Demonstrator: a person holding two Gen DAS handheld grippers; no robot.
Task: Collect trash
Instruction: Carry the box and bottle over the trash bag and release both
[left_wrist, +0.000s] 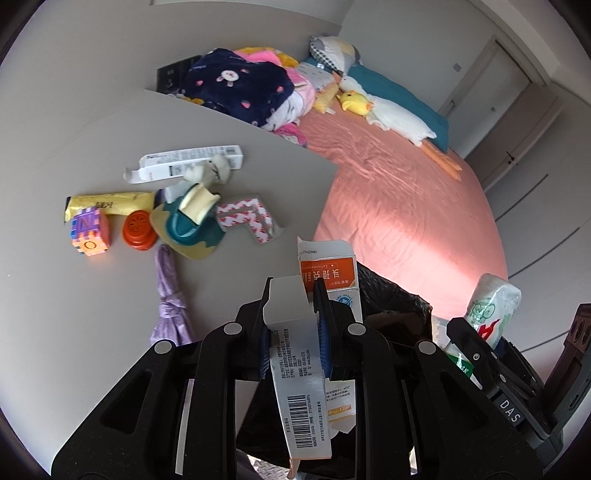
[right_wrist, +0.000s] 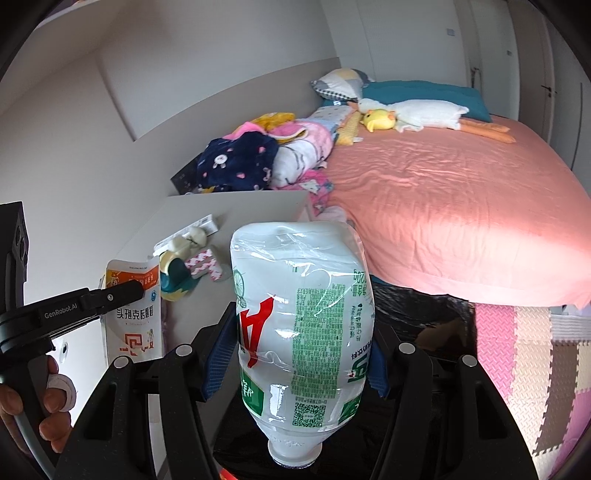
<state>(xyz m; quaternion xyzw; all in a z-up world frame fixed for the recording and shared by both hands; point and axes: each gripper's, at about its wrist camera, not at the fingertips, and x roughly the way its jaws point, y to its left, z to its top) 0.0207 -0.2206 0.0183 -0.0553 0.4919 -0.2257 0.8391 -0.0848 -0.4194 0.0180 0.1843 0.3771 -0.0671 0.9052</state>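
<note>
Fingers of the left gripper (left_wrist: 293, 314) are pressed together on a flattened carton (left_wrist: 314, 332) of white and orange card, which stands between the blue pads with its barcode flap hanging toward the camera. Its lower end is cut off by the gripper body. Fingers of the right gripper (right_wrist: 295, 347) stand about half apart, clamped on a crumpled plastic bottle (right_wrist: 301, 332) held neck toward the camera; the right pad is mostly hidden behind the bottle.

Both items hang above a black trash bag (left_wrist: 395, 306), which lies at the near edge of the bed (left_wrist: 406, 206). Only part of its rim and dark interior shows; the contents cannot be made out.

On the grey table (left_wrist: 74, 295), to the left, remain a long white box (left_wrist: 192, 162), a yellow wrapper (left_wrist: 110, 205), an orange lid (left_wrist: 138, 229), a foam cube (left_wrist: 90, 230), a teal and tan toy (left_wrist: 188, 225), a red-patterned foam piece (left_wrist: 247, 219) and a knotted purple cloth (left_wrist: 170, 295). The white box is partly covered by a pale fluffy object that is hard to identify.

In the right wrist view, a hand (right_wrist: 33, 402) grips the left gripper's handle at the lower left, cut off by the frame edge.
</note>
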